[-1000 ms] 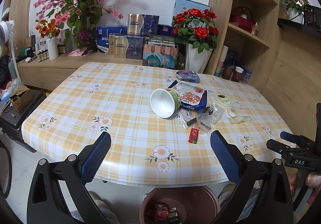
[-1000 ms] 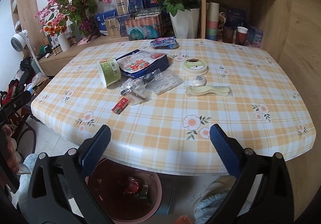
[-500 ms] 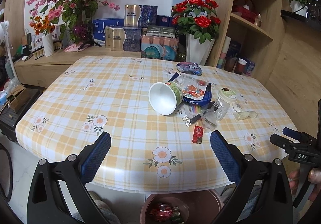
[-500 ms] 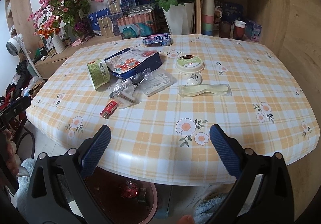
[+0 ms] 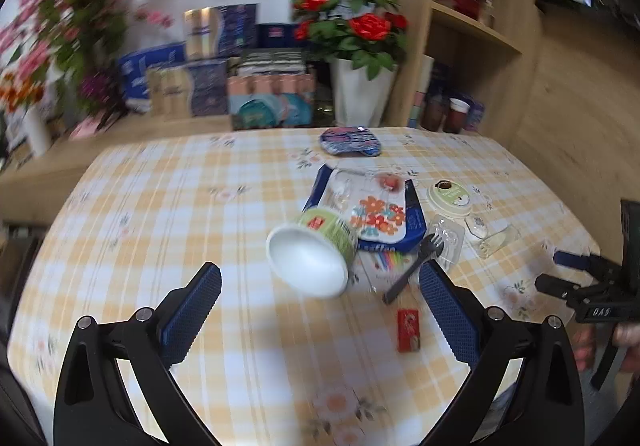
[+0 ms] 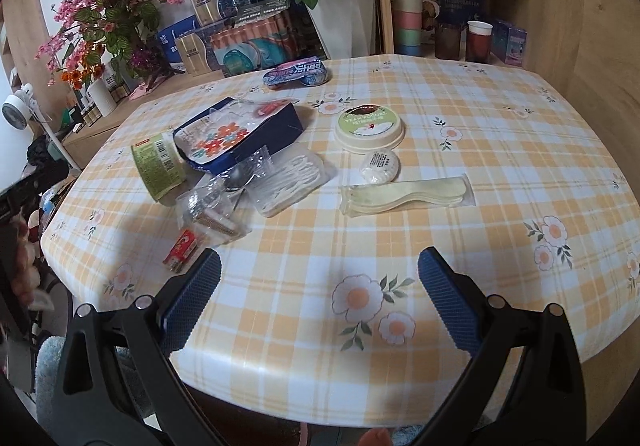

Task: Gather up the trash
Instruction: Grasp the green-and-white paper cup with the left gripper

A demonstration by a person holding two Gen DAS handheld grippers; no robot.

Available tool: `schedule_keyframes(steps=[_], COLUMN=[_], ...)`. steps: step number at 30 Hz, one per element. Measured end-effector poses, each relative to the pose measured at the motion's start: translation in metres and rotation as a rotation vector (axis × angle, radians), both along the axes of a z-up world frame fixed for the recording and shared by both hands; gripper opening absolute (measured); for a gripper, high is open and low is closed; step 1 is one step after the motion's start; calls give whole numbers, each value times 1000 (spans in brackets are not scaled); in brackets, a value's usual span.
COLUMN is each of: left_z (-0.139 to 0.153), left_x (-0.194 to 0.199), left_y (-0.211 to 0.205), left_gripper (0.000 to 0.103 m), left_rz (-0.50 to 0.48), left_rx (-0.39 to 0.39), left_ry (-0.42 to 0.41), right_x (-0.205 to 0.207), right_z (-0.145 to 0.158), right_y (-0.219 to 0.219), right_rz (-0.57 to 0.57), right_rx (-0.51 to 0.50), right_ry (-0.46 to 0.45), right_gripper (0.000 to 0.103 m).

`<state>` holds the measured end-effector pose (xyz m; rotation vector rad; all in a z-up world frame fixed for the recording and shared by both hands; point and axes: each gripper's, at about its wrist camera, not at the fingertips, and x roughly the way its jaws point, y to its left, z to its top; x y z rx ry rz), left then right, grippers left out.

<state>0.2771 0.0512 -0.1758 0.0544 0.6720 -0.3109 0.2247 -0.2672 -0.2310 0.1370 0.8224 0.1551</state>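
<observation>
so, the left gripper hangs released over the near part of the checked tablecloth, nothing between its blue pads. just beyond it a green paper cup lies on its side, white mouth facing the camera, touching a blue snack bag. right of the cup a black plastic fork rests on clear wrappers, and a small red packet lies nearer the edge; the view is blurred, so its label is unreadable. the right gripper is likewise spread wide and empty, above the table's near edge, with a round yogurt lid and a sleeve of pale plastic cutlery ahead of it.
</observation>
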Motion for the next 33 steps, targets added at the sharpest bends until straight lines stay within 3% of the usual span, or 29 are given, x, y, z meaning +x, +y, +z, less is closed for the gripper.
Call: schedule_keyframes(steps=[4,7,11,16,22,29,33], left_z=[-12,-24,-39,-58,-75,-75,-69], left_x=[44,80,122,133,132,128,118], left_y=[-24,-33,-28,-28,-31,-26,-11], left_gripper=[97,97,96,96,83,82,81], left_rz=[-163,-198,-187,-204,-214,-198,-161], left_rx=[128,191,136,135,146,133,73], left_ry=[14,70,215,317,379,398,376], right_x=[14,22,28,35,38,43,46], right_z=[-5,-8,-13,-19,-23,-33,-36], right_y=[-3,-5,-8,-6,3,29,39], right_rz=[-7,-10,-17,-8,16,85,105], right_rx=[8,0,0,-17,-28,-45,-27], right_ry=[13,23,36,55,67,124,130], right_gripper=[97,97,97,97,97,97,97])
